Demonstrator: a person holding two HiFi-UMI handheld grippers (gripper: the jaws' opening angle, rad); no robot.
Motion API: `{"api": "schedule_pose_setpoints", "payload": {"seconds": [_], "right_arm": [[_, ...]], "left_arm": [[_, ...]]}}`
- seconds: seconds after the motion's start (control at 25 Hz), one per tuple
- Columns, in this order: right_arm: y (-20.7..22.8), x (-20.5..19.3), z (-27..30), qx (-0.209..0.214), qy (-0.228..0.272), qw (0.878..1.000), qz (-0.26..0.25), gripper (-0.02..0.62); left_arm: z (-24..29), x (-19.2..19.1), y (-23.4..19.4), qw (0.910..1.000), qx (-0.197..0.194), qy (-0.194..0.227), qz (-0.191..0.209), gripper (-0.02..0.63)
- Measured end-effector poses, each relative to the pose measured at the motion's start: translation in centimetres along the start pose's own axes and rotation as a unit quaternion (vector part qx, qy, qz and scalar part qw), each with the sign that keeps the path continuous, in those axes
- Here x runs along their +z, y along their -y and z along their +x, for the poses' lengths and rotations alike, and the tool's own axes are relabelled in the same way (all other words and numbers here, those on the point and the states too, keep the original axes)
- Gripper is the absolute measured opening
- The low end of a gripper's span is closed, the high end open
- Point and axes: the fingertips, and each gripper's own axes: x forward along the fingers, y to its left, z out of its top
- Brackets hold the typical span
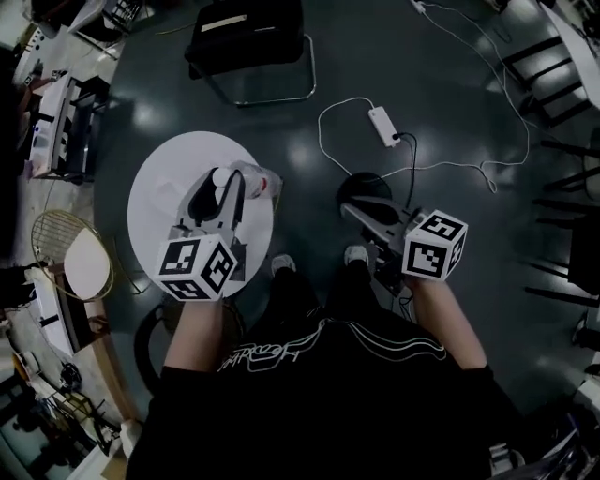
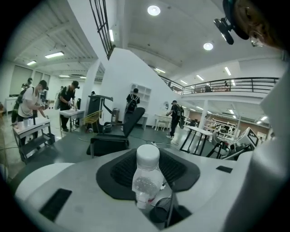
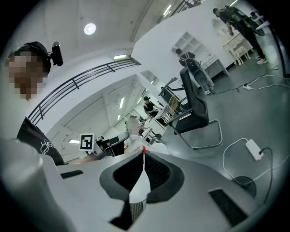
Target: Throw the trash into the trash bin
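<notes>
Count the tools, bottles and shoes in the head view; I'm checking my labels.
Tools: 2, left tool and right tool
Bottle: 1
Shoes: 2
Total: 5

Your head view dim, black vignette at corners; soft glare patches on floor (image 1: 450, 94); white table (image 1: 155, 183) brightest spot. Your gripper views brighter, lit by round ceiling lights (image 2: 153, 10); heavy fisheye bend at edges, dark corners. Bottle (image 2: 146, 174) up close slightly soft.
</notes>
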Motion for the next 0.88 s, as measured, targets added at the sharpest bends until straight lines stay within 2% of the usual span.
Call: {"api": "schedule_pose_setpoints", "payload": {"seconds": [0.16, 0.36, 0.68, 0.88], "right_arm": [[3.5, 0.4, -4.5, -0.030, 0.019, 0.999, 0.018, 0.035], [8.0, -0.6, -9.3, -0.066, 0.032, 0.996, 0.043, 0.035], [16.1, -3.7, -15.2, -0.115, 0.020, 0.990, 0.080, 0.035], [22.0, -7.2, -16.4, -0.140, -0.011, 0.986, 0.095, 0.035]], "left_arm": [[4.6, -1.1, 6.1, 0.9984, -0.052, -0.019, 0.004, 0.150], [9.4, -4.0, 12.6, 0.9921, -0.114, -0.045, -0.026, 0.152], [15.7, -11.5, 21.4, 0.9803, -0.171, -0.099, 0.006, 0.151], [20.3, -18.0, 23.9, 0.9736, -0.177, -0.140, 0.032, 0.152]]}}
